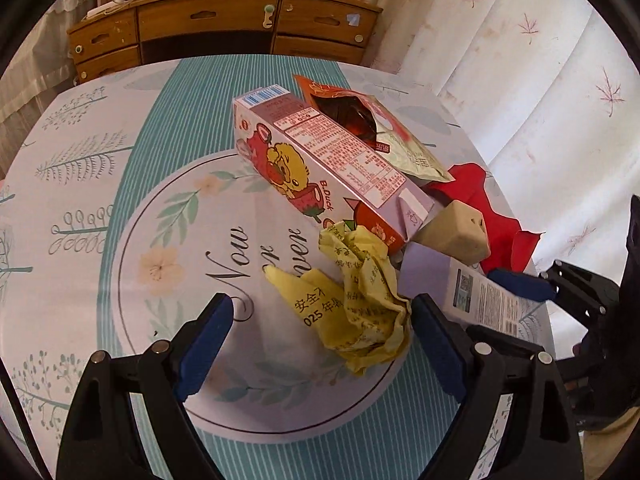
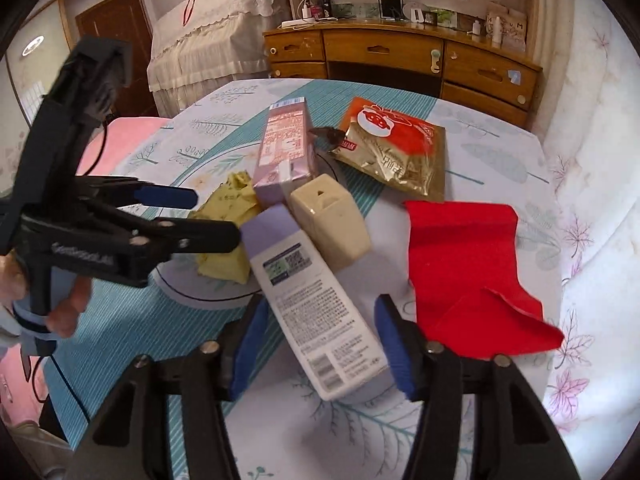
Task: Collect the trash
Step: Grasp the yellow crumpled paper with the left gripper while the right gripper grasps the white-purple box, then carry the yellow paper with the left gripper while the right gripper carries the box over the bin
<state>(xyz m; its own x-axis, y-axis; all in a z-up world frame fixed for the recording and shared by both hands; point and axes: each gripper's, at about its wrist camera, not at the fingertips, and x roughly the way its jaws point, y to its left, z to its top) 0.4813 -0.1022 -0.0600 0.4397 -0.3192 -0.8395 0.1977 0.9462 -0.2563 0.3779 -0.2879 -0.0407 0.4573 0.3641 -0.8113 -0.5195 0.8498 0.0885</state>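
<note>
A crumpled yellow paper (image 1: 360,300) lies on the table between the fingers of my open left gripper (image 1: 322,322); it also shows in the right wrist view (image 2: 226,216). A pink B.Duck carton (image 1: 320,156) lies behind it. My open right gripper (image 2: 316,340) straddles a white and lilac bottle (image 2: 316,312) without gripping it. A beige bottle (image 2: 330,222), a red and gold snack bag (image 2: 396,148) and a red cloth (image 2: 472,276) lie nearby. The left gripper (image 2: 208,216) shows at the left of the right wrist view.
The round table has a teal and white patterned cloth (image 1: 100,200). A wooden dresser (image 1: 224,24) stands behind the table. A white curtain (image 1: 540,80) hangs on the right. A pink seat (image 2: 120,136) is beside the table on the left.
</note>
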